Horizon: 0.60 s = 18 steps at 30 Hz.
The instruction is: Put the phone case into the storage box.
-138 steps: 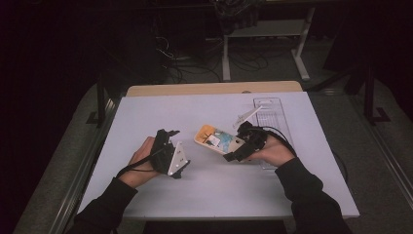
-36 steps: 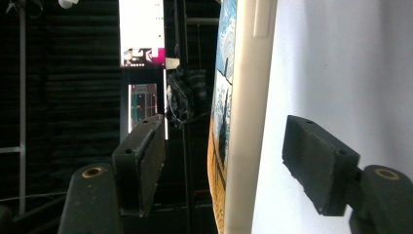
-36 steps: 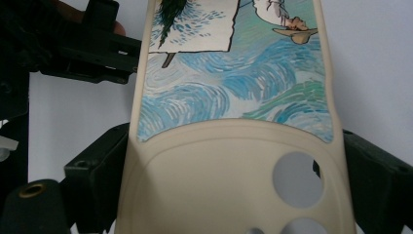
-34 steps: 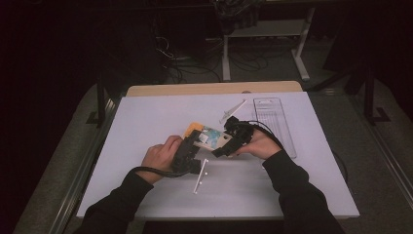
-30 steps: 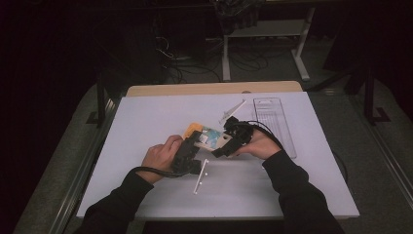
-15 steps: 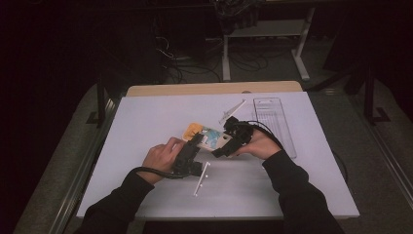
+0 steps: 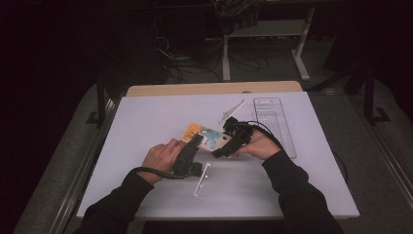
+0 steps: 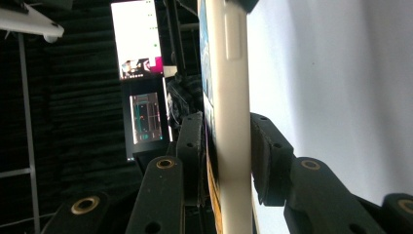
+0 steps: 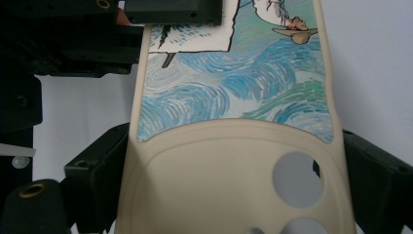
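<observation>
Holding the phone case (image 7: pixel 206 138) between both tools, we are now gripping it from two ends at the middle of the white table (image 7: pixel 146 126). A few seconds ago only our right gripper (image 7: pixel 225 148) carried it, while our left gripper (image 7: pixel 193 145) sat apart on the table; over the last second the left one has been closing in, and now its jaws are clamped across the case's thin cream edge (image 8: pixel 233 122). In the right gripper view, the jaws are pressing on both long sides of the case (image 9: pixel 234 161) near its camera cut-out. We are judging that the case is now steadied for a handover or a re-grip. The white plastic strip (image 7: pixel 201 179) is lying just below our hands, and the clear tray (image 7: pixel 275 122) is resting to the right.
</observation>
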Available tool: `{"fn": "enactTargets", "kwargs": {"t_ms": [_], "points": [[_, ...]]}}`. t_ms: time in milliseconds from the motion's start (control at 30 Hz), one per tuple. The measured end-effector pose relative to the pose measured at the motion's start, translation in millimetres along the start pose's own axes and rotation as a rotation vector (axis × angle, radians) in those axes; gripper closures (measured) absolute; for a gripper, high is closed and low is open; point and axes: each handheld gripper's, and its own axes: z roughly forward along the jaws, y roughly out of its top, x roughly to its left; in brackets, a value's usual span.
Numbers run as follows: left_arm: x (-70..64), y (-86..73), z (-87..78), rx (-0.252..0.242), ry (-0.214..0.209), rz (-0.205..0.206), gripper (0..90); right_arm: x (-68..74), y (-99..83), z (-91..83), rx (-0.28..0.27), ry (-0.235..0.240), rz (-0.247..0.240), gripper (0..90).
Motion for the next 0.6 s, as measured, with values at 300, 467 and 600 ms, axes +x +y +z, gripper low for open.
{"fn": "enactTargets", "kwargs": {"t_ms": [300,467,600], "points": [[1.2,1.3,-2.0,-0.001,-0.003,0.002,76.5,0.5,1.1,3.0,0.002,0.018,0.004,9.8],[2.5,0.2,-3.4,-0.005,0.003,-0.003,78.6,1.5,1.6,2.6,0.002,0.023,0.008,9.6],[1.4,0.4,-4.1,-0.005,0.004,0.001,78.9,1.6,1.4,3.9,0.002,0.020,-0.003,9.4]]}}
